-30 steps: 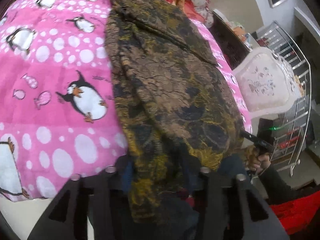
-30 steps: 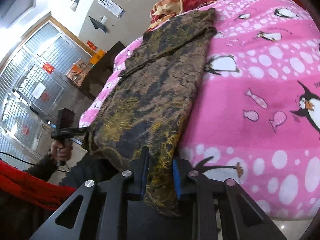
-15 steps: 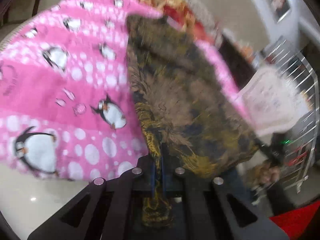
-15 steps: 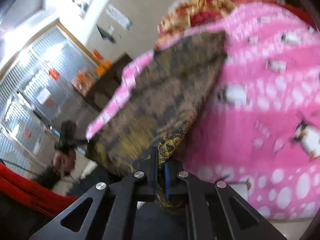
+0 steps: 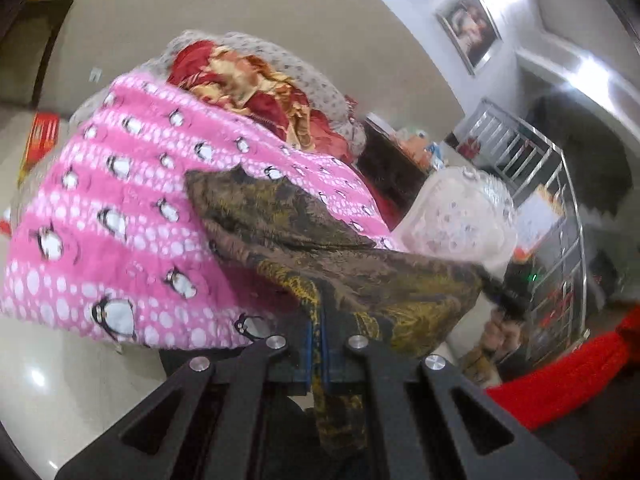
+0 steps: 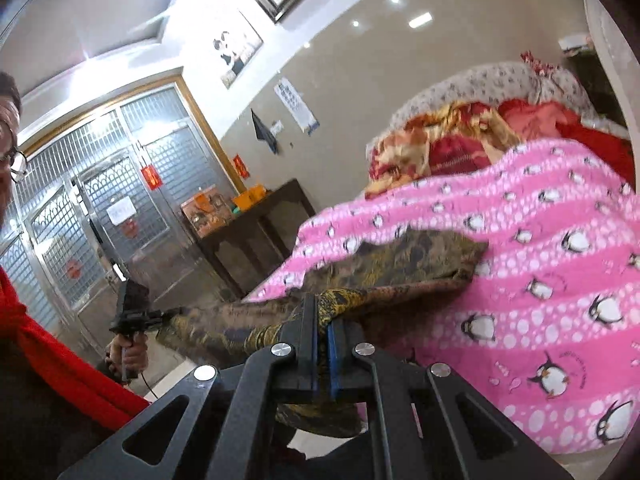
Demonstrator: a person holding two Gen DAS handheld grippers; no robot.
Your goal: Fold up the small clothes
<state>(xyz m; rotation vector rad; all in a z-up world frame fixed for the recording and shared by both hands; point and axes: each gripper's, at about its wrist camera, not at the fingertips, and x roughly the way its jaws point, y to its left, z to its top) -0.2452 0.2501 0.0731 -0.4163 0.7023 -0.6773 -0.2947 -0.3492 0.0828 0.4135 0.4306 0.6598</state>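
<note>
A brown and yellow patterned garment [image 5: 320,240] is lifted by its near edge above a pink penguin blanket [image 5: 120,216]. My left gripper [image 5: 318,332] is shut on one near corner, and cloth hangs down between its fingers. In the right wrist view my right gripper [image 6: 323,320] is shut on the other near corner of the garment [image 6: 400,264]. The hem stretches between the two grippers. The far end of the garment still rests on the blanket [image 6: 540,272]. The other gripper [image 6: 132,312], held in a hand, shows at the left of the right wrist view.
Red and gold bedding [image 5: 256,88] is piled at the head of the bed. A dark side table [image 6: 256,236] stands by the wall, with a white padded chair [image 5: 460,216] and a metal gate [image 6: 80,216] beyond. A person in a red scarf [image 6: 52,352] stands at the bed's foot.
Both grippers closed on the garment's near edge and rose, lifting that edge off the blanket. The views tilted up, showing more of the room.
</note>
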